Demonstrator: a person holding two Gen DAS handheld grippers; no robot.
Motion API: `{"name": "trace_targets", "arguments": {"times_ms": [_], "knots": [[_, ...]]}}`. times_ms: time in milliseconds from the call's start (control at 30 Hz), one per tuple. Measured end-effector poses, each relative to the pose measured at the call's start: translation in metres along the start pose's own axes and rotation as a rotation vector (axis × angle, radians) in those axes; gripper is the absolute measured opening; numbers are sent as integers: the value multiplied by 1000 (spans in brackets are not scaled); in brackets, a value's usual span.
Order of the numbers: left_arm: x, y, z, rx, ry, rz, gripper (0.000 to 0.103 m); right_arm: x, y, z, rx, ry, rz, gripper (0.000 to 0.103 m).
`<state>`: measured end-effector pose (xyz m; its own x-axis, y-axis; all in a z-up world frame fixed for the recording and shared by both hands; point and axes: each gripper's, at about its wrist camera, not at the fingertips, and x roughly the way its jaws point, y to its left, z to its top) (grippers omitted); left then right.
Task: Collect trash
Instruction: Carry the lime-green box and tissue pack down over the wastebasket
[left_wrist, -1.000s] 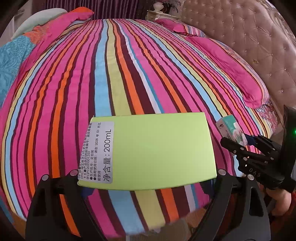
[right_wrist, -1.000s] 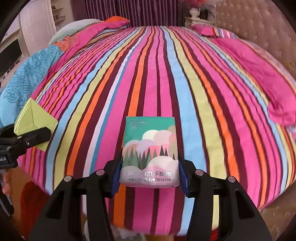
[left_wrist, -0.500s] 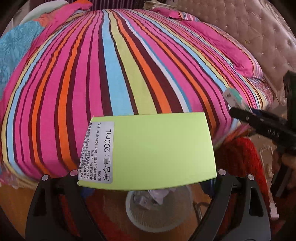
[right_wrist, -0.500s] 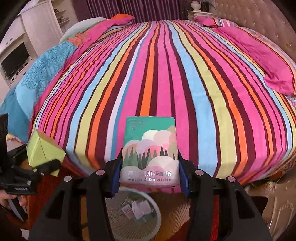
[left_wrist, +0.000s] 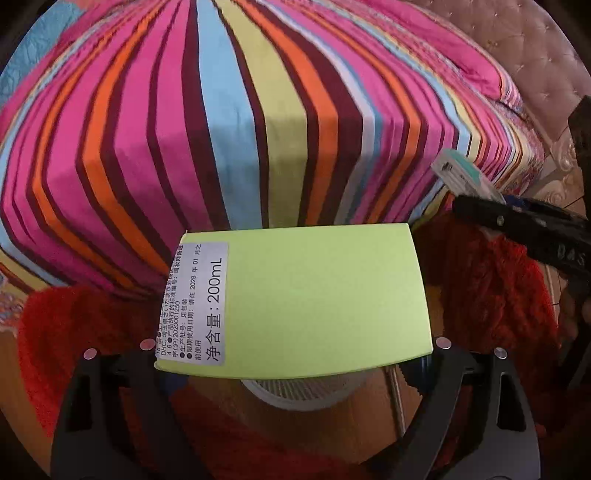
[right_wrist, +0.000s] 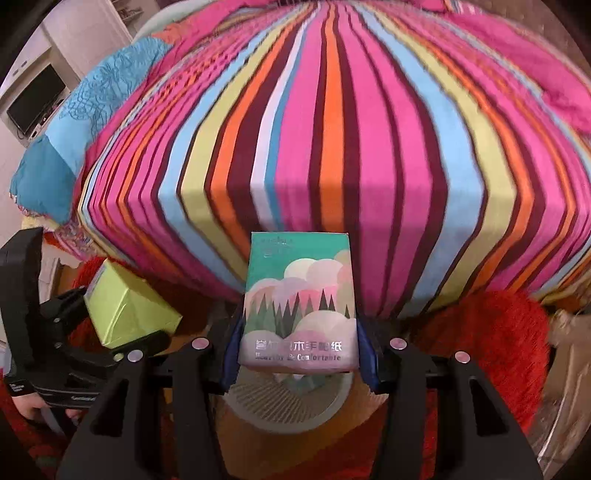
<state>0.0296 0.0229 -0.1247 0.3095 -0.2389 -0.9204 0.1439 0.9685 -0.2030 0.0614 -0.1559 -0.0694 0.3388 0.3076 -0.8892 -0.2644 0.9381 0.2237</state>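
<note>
Left wrist view: green box (left_wrist: 295, 302) hides most of white basket (left_wrist: 306, 391).

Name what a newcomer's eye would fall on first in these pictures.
The striped bedspread fills the top of both views. Up front, the left tool grips a lime-green box and the right tool a tissue pack, both above a white basket on the floor.
</note>
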Motion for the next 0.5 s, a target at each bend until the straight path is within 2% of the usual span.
{"name": "trace_targets", "arguments": {"times_ms": [167, 500], "knots": [[11, -2, -3, 8, 55, 13, 86, 17, 1, -16, 40, 93, 58, 48], [58, -13, -12, 54, 270, 34, 86, 64, -12, -27, 154, 316, 123, 48]]}}
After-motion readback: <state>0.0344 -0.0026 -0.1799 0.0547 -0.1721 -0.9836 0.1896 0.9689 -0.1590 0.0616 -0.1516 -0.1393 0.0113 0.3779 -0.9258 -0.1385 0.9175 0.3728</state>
